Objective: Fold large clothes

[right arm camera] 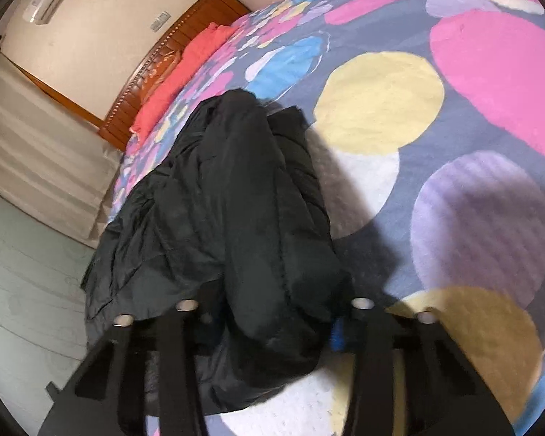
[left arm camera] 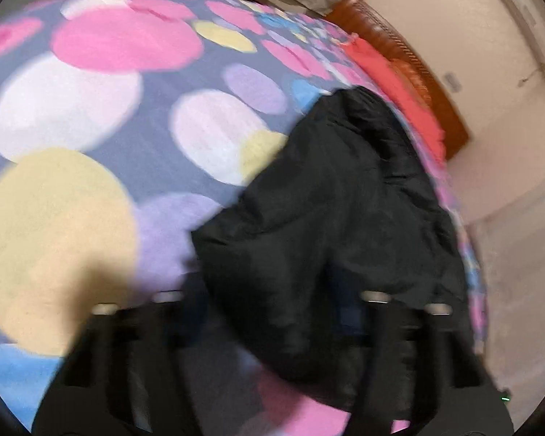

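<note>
Black jacket (right arm camera: pixel 236 225) bunched on bed (right arm camera: pixel 454 145), near its side edge; long axis runs away from both hand-held grippers toward headboard (right arm camera: pixel 185 36). Near end sits betw. fingers of left hand-held gripper (left arm camera: pixel 272 327) & right hand-held gripper (right arm camera: pixel 272 327); both look clamped on fabric. Neither hand nearer.

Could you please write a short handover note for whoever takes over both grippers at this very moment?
Left gripper: closed on the near edge of the black jacket.
Right gripper: also closed on a bunched near edge of the jacket.
Jacket lies crumpled along the side edge of the bed, on the spotted bedspread, near the red pillow.
Done: both grips taken.
Left: spread it flat, then fold it.
</note>
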A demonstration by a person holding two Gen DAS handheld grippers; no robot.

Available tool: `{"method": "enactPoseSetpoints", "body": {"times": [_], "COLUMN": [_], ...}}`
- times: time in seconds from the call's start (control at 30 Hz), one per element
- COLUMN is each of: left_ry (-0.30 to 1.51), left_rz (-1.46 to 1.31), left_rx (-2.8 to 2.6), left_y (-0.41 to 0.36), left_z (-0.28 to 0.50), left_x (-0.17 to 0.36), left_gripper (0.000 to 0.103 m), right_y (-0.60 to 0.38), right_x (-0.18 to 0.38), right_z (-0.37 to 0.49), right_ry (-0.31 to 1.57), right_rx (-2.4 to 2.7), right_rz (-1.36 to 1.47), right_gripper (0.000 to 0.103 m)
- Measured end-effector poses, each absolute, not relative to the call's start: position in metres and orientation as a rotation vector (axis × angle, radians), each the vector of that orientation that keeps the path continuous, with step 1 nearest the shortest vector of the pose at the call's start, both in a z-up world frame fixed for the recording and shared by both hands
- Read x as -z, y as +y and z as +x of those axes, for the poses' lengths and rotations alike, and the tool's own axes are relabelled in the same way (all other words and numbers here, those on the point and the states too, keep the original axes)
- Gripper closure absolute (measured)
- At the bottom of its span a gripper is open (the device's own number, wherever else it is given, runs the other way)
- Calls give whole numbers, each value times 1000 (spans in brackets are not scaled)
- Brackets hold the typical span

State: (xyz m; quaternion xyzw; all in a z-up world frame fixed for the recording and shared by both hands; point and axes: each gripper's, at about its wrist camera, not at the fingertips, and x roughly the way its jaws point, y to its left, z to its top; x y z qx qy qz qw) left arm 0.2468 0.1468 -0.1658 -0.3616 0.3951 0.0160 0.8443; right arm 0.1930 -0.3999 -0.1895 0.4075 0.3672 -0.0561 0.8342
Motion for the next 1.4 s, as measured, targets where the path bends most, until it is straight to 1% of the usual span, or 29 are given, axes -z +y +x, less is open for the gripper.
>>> {"method": "enactPoseSetpoints", "body": {"times": [0.07,0.17,0.43,0.93,1.13,1.2,1.3,1.33,1.4], "left_ry": [831,820,844,883,891,889,898,901,911], "left_rz": [-760,-702,-724,-727,-718,-711,-678,-672,-663], "left_rx": [-32,-24,-11,5,10,15,11,13,19], "left_y": [147,143,155,173,177,177,175,176,180], "left_z": [248,243,211,93,65,65,69,70,69], "left_x": [165,158,155,153,154,155,154,153,153], "left_gripper": [72,78,79,79,79,78,72,69,59], "right_y": [-401,-399,-397,-391,-388,-389,-392,-393,-394], "right_x": [189,187,182,176,177,179,181,179,174], "right_z": [189,183,156,77,60,59,59,59,57], "right_ry": [765,754,767,817,833,831,830,831,833], "right_rx": [104,96,84,52,51,46,44,46,58], "right_rz": [869,872,846,824,798,805,833,834,823], "right_gripper": [73,77,77,77,77,76,71,69,66]}}
